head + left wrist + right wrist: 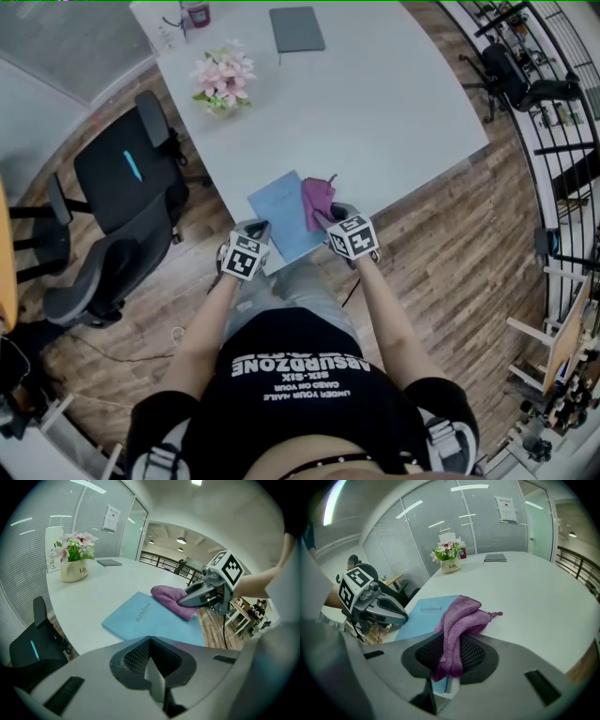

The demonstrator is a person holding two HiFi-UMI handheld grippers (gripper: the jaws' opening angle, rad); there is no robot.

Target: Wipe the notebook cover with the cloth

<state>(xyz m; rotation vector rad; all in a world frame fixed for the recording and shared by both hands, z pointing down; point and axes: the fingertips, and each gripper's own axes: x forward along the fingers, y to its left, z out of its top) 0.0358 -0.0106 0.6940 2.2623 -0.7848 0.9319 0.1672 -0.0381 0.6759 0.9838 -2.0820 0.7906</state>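
Blue notebook (281, 214) lies at the white surface's (403, 103) near edge. Right claw (325, 217) pinches the purple cloth (317, 197) on its cover, and left claw (260, 228) is pressed together at its left edge. Flowers (223, 77) stand farther back, with an office chair (122, 183) on the wood floor (450, 234).

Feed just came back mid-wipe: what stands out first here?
A purple cloth pinched in the right claw, draped over the right side of a blue notebook at the near edge of the table. The left claw sits at the notebook's near left corner. Pink flowers stand farther back.
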